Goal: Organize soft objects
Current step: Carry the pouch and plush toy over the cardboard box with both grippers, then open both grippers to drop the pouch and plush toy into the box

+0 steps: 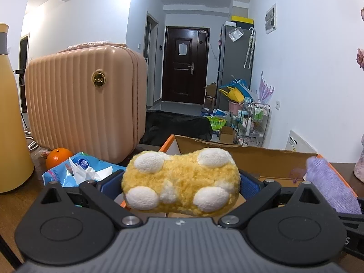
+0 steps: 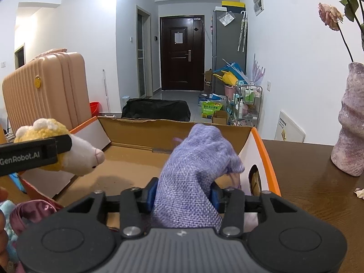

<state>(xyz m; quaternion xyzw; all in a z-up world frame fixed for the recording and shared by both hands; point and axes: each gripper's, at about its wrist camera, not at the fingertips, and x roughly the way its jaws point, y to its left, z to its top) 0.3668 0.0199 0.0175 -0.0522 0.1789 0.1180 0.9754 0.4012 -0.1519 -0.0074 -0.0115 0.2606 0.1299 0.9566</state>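
Above the open cardboard box, both tongs carry soft items. Left tongs: blue pads clamped on either side of a yellow plush toy with white patches; seen from the right wrist, the toy's white snout projects past the black finger over the box's left wall. Right tongs: the blue pads flank a bunched purple knit cloth, which rises between them and slumps toward the box's far right corner; the jaws stand a little apart, and whether the pads press the cloth cannot be told. The same cloth appears at the right edge of the left-wrist view.

The box, with orange-edged white side walls, rests on a dark wooden tabletop. Left of the box, on the tabletop: a blue tissue pack, an orange just behind it, a ribbed pink suitcase standing upright, and a yellow bottle at the frame edge. Right of the box: a mottled pink vase holding a wilted rose. Background: a hallway ending at a dark door.
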